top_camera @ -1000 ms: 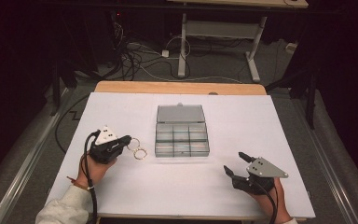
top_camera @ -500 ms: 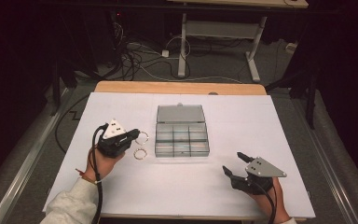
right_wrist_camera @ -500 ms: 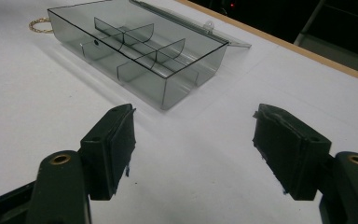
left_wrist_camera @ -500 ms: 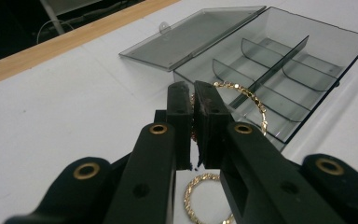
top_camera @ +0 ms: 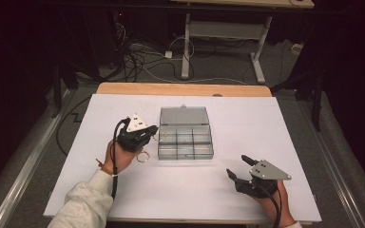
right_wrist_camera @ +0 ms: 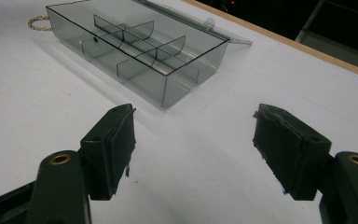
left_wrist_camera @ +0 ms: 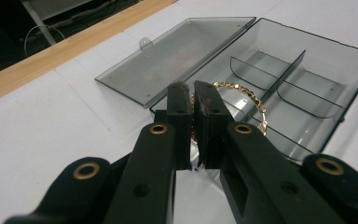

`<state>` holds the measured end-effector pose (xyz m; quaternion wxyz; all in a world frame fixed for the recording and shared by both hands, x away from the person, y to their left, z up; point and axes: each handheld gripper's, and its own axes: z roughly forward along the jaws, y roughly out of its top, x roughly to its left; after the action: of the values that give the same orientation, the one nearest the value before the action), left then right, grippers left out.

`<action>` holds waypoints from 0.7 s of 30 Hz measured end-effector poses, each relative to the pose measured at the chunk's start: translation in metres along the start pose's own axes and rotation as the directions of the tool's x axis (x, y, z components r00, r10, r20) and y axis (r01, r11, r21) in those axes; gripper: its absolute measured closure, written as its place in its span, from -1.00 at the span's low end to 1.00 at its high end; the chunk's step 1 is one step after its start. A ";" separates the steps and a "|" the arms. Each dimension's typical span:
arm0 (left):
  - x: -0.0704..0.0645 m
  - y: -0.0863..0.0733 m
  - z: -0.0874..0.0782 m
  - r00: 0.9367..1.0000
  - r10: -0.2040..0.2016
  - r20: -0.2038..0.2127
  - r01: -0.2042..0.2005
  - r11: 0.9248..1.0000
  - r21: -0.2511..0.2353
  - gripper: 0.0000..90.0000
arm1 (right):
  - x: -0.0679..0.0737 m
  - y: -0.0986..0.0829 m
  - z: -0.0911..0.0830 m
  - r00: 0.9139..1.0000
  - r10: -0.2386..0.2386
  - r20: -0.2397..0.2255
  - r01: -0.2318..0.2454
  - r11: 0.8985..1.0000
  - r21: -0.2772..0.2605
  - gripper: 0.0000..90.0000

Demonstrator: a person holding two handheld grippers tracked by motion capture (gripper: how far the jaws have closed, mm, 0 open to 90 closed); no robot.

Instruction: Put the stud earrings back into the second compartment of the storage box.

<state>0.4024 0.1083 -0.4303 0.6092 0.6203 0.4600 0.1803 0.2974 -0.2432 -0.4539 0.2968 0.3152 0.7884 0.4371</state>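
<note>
Bracelet [left_wrist_camera: 242,95] pinched in the left gripper [left_wrist_camera: 193,100], right at the near edge of the open box [left_wrist_camera: 307,79]

Its jaws are squeezed tight on the gold chain, which hangs just past the tips. The grip looks thin, so the bracelet could slip and land outside. A second ring [top_camera: 143,156] lies beside this gripper. The right gripper [right_wrist_camera: 193,135] gapes wide, holding nothing

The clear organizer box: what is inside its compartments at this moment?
The organizer box compartments look bare. The left gripper holds a gold bracelet over its edge; the jaws cover part of it.
</note>
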 end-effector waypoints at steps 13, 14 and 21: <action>-0.004 -0.011 0.037 0.999 0.036 -0.027 -0.035 0.998 0.046 0.85 | 0.000 -0.001 -0.001 1.000 -0.002 0.001 0.002 1.000 0.003 -0.34; -0.004 -0.012 0.039 0.999 0.037 -0.029 -0.035 0.998 0.050 0.85 | 0.000 -0.001 -0.001 1.000 -0.002 0.000 0.002 1.000 0.002 -0.34; 0.000 -0.017 0.046 0.998 0.039 -0.052 -0.035 0.997 0.066 0.85 | 0.000 -0.001 -0.001 1.000 -0.006 -0.001 0.006 1.000 0.006 -0.34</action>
<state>0.4327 0.0788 -0.4548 0.5730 0.6432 0.4700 0.1928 0.2964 -0.2443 -0.4546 0.2967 0.3134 0.7908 0.4340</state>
